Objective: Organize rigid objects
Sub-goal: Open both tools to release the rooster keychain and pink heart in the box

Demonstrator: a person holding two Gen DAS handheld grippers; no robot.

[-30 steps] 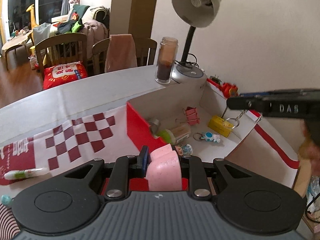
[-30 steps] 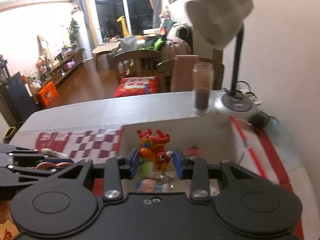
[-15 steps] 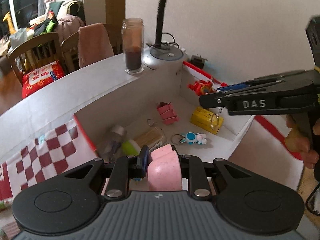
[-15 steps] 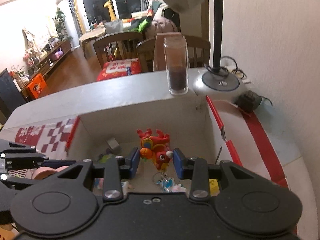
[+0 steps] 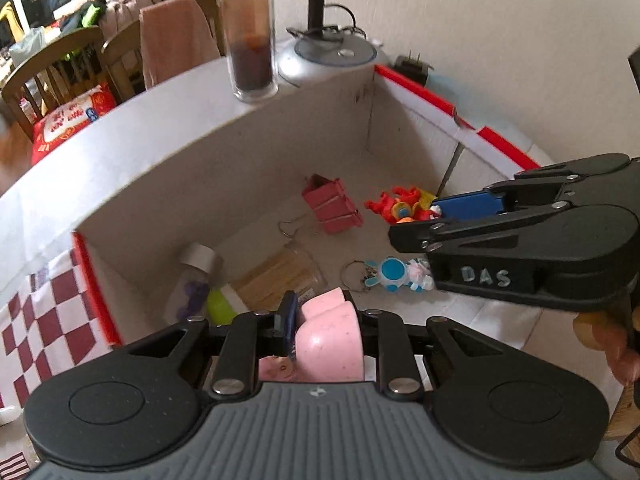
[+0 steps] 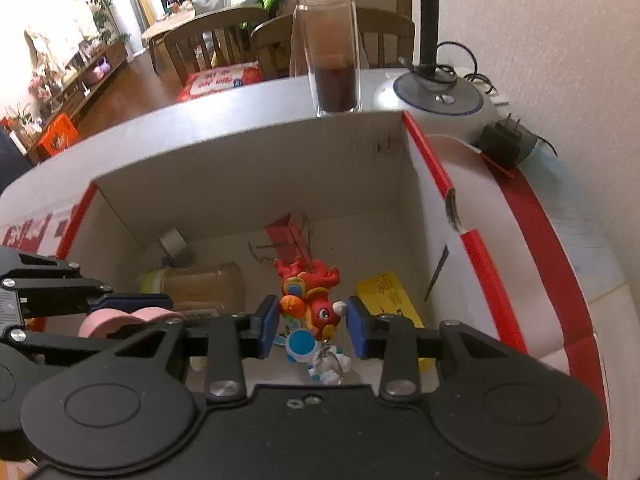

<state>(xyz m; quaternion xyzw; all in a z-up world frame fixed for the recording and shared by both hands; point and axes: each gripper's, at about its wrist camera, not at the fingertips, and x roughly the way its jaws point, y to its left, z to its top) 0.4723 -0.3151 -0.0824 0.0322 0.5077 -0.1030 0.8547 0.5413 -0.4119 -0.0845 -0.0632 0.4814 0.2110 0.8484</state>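
My left gripper (image 5: 324, 320) is shut on a pink speckled heart-shaped piece (image 5: 332, 336), held over the near edge of a white cardboard box with red rims (image 5: 200, 184). The right gripper (image 6: 312, 322) is shut on a red rooster toy (image 6: 310, 300) and hangs inside the same box (image 6: 260, 168), low over its floor. In the left wrist view the right gripper (image 5: 424, 222) comes in from the right with the rooster toy (image 5: 400, 208) at its tips. In the right wrist view the left gripper (image 6: 132, 312) shows at the left edge with the pink piece (image 6: 120, 318).
On the box floor lie pink binder clips (image 5: 332, 208), a blue bunny keychain (image 5: 394, 274), a toothpick tub (image 5: 280, 280), a silver-capped bottle (image 5: 196, 272) and a yellow packet (image 6: 386, 292). Behind the box stand a glass jar (image 5: 250, 40) and a lamp base (image 5: 326, 56). A red-checked cloth (image 5: 36, 320) lies left.
Both grippers have come forward and down over the box, so its inside fills the views. Each keeps its load; the rooster toy now hangs close above the items on the floor.
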